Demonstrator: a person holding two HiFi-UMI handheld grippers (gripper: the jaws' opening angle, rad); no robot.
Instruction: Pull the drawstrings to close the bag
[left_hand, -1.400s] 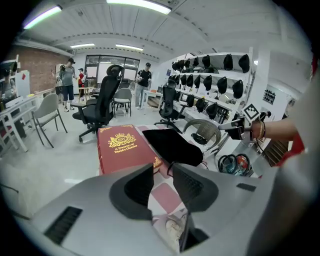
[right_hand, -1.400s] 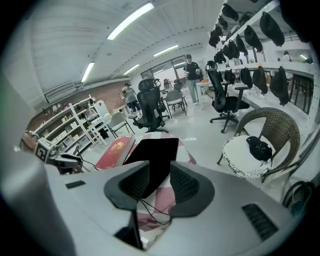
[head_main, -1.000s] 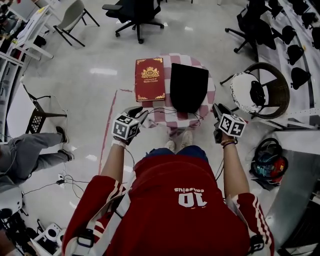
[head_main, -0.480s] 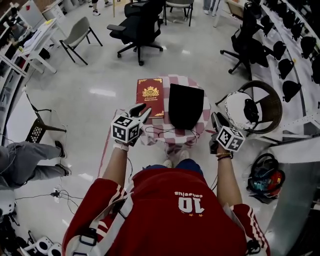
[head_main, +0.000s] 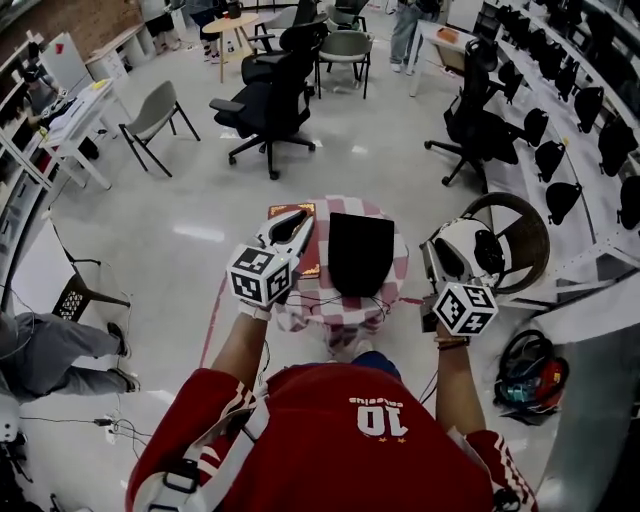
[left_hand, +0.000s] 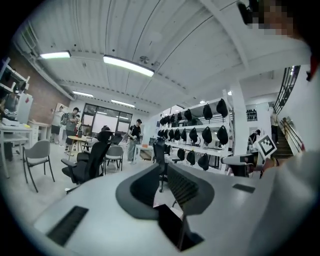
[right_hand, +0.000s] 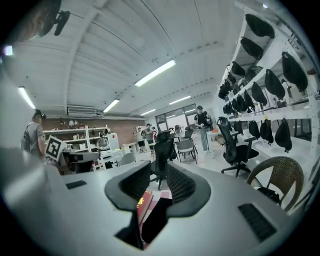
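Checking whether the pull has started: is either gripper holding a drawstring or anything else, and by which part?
Nothing is held. The left gripper has just been closing its jaws, with nothing between them; the right gripper stands open and empty.

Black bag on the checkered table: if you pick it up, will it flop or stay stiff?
The flat black fabric bag lies flat on the red-and-white checkered tablecloth, so it would probably sag and fold. It looks thin and maybe empty, so likely light. Its thin dark drawstrings trail loose, so they might dangle or snag.
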